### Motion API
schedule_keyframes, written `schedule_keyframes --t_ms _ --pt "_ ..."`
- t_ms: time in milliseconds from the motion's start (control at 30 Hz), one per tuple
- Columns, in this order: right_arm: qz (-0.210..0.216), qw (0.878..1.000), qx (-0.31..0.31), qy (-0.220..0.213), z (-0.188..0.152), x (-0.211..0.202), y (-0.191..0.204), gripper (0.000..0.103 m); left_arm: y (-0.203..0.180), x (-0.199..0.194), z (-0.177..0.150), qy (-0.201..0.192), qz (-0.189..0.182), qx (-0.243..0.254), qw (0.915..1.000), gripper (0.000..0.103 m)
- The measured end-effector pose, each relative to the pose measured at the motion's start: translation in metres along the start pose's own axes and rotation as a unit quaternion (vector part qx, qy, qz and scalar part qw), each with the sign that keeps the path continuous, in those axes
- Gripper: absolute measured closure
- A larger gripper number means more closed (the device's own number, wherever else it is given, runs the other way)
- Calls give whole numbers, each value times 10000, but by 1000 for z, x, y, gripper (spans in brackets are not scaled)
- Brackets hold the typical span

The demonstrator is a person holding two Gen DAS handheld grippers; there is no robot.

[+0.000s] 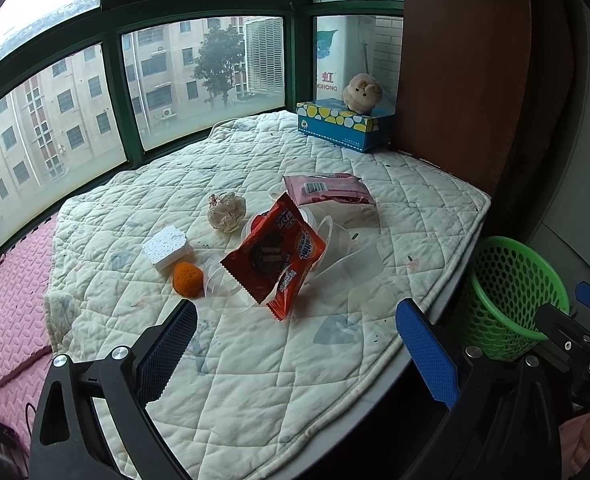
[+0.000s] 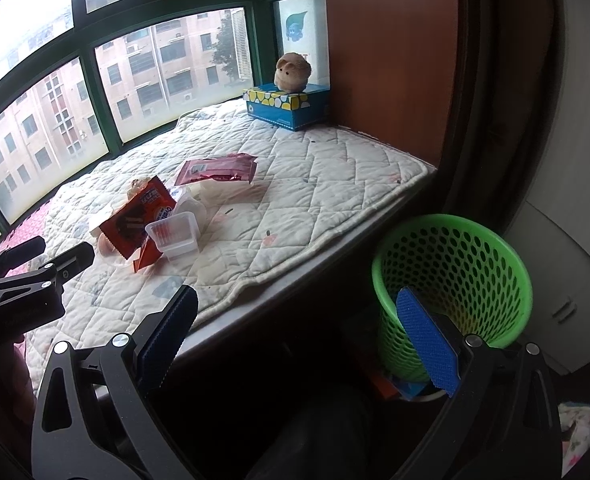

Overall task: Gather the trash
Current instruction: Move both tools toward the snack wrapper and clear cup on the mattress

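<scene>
Trash lies mid-way on the quilted mat (image 1: pixel 255 360): a red snack wrapper (image 1: pixel 275 256), a pink wrapper (image 1: pixel 329 190), a crumpled paper ball (image 1: pixel 227 212), a white foam block (image 1: pixel 166 246), an orange ball (image 1: pixel 188 279) and clear plastic cups (image 1: pixel 351 268). My left gripper (image 1: pixel 295 344) hovers open over the mat's near part, short of the red wrapper, holding nothing. My right gripper (image 2: pixel 295 332) is open and empty off the mat's edge, beside the green mesh bin (image 2: pixel 455 280). The red wrapper (image 2: pixel 135 220) and a clear cup (image 2: pixel 173 234) show in the right wrist view.
A blue tissue box (image 1: pixel 341 126) with a plush toy (image 1: pixel 362 93) on top stands at the far corner by a brown panel (image 1: pixel 463 80). Windows ring the mat's far side. Pink foam tiles (image 1: pixel 11 304) lie to the left. The left gripper (image 2: pixel 35 272) shows in the right wrist view.
</scene>
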State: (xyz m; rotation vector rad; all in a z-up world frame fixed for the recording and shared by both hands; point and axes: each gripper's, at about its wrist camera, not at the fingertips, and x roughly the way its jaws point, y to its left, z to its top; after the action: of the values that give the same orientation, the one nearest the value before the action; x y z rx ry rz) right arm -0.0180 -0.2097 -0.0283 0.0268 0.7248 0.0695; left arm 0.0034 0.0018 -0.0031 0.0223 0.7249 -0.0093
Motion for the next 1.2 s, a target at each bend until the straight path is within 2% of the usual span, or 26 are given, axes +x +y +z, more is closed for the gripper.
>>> schedule_keyframes --t_ms 1200 --pt "141 9998 -18 -126 4 0 3 4 6 -4 7 -105 112 -86 9998 7"
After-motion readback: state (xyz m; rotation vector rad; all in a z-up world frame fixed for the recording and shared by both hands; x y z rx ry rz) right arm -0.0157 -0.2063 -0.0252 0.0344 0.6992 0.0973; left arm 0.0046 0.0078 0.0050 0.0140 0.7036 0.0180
